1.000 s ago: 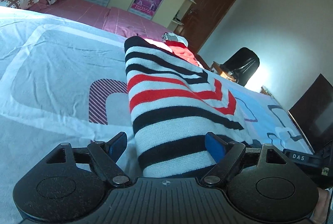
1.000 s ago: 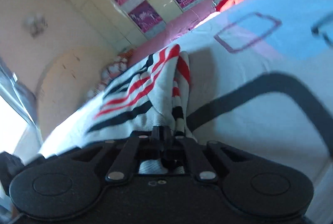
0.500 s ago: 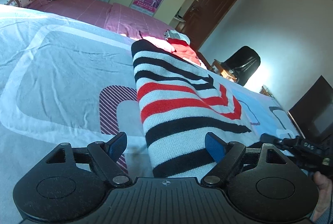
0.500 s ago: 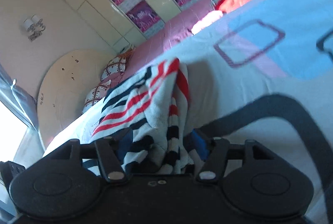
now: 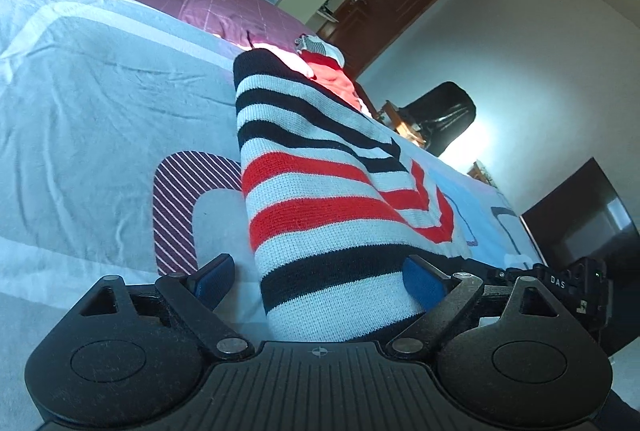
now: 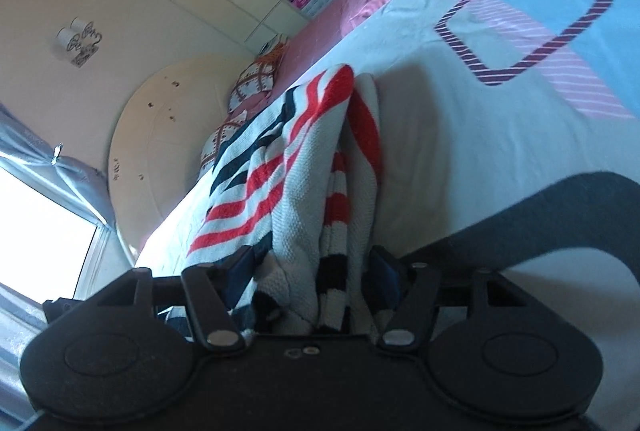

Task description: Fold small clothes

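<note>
Red clothes (image 5: 334,81) beyond striped sweater (image 5: 320,199)

**Both grippers let go of the striped knit**

The right gripper (image 6: 314,267), clamped tight on the bunched edge of the folded black, white and red striped knitted garment (image 6: 296,167) a second ago, now stands with its blue pads (image 6: 384,273) parted; the folds sit loosely between them rather than pinched. The left gripper (image 5: 320,277) is opening wider, its blue pads (image 5: 214,277) spread further than before, with the garment's near end lying between them and a gap on the left side. In the left wrist view the garment (image 5: 320,199) now lies lower and flatter on the pale patterned bedspread (image 5: 100,119).
</note>
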Tool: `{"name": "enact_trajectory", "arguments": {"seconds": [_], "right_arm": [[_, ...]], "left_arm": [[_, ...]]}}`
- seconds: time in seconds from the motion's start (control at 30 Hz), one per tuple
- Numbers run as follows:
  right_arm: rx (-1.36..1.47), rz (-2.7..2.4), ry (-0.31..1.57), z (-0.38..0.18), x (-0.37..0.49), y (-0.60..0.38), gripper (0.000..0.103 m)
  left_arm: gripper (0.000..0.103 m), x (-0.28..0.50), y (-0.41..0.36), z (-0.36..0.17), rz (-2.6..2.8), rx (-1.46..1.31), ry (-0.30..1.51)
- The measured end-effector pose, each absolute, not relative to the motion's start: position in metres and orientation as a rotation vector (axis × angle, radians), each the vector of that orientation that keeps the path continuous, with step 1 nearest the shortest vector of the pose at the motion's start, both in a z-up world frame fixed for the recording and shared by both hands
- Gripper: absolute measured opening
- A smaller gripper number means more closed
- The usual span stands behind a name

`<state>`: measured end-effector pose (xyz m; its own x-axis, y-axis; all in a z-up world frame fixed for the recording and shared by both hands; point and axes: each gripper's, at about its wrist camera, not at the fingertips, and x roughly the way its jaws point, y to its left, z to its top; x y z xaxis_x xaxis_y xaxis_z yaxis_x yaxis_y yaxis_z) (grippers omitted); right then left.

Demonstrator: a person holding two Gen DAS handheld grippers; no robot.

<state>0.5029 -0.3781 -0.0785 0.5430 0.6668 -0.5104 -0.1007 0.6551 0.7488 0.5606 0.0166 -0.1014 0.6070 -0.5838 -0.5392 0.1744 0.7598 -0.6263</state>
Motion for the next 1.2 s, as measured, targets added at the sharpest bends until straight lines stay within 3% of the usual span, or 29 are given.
{"name": "enact_trajectory", "arguments": {"seconds": [0.27, 0.43, 0.5, 0.57, 0.7, 0.97, 1.2], "right_arm": [[0.724, 0.618, 0.887, -0.08, 0.514, -0.38, 0.064], [0.646, 0.619, 0.873, -0.075, 0.523, -0.359, 0.066], [0.635, 0.607, 0.859, -0.075, 0.524, -0.356, 0.061], [0.624, 0.582, 0.864, -0.076, 0.522, -0.359, 0.044], [0.611, 0.573, 0.859, -0.071, 0.519, -0.36, 0.037], [0.603, 0.59, 0.798, -0.035, 0.501, -0.352, 0.035], [0.586, 0.607, 0.768, -0.006, 0.486, -0.323, 0.035]], "left_arm": [[0.09, 0.584, 0.02, -0.115, -0.625, -0.662, 0.853], [0.075, 0.605, 0.004, -0.123, -0.647, -0.69, 0.86], [0.066, 0.611, -0.004, -0.124, -0.65, -0.674, 0.872], [0.061, 0.611, -0.012, -0.121, -0.64, -0.634, 0.873], [0.053, 0.604, -0.032, -0.098, -0.61, -0.508, 0.823], [0.051, 0.593, -0.045, -0.047, -0.622, -0.365, 0.755], [0.051, 0.575, -0.005, -0.016, -0.626, -0.363, 0.7]]}}
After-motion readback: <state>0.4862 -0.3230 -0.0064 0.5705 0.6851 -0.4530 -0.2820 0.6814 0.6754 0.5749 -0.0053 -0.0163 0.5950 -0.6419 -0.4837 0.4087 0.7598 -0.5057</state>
